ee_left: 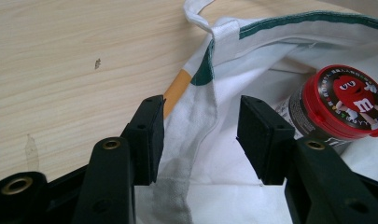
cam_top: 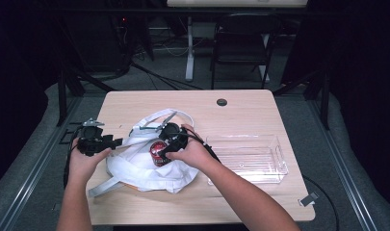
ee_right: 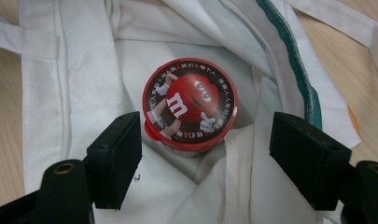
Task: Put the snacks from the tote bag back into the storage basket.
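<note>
The wooden surface (cam_top: 240, 115) carries everything here, and the biggest thing on it is a white cloth bag (cam_top: 139, 168) with green trim at its mouth, lying crumpled directly under both tongs, its straps trailing out toward the near edge. Off to the far side of the right tongs, well apart from the bag, sits a clear plastic tray (cam_top: 279, 166) with nothing of the work in it. The left tongs (cam_top: 116, 142) hover at the bag's edge with their jaws standing wide apart; in the left gripper view a fold of the bag's rim (ee_left: 196, 116) rises between the two black pads, brushing close to one pad, but neither pad presses on it. The right tongs (cam_top: 166, 149) are poised over the open mouth of the bag, jaws also apart, one on either side of the opening with cloth below them. The candy tub (ee_right: 190, 103), a small round container with a red lid printed with a red cartoon figure, sits down inside the bag, just ahead of and between the right tongs' jaws without touching either one; white cloth is bunched around its base. From the left tongs it lies beyond and to one side of the jaws, partly behind one of them, the grey printed side of the tub showing under the lid.
</note>
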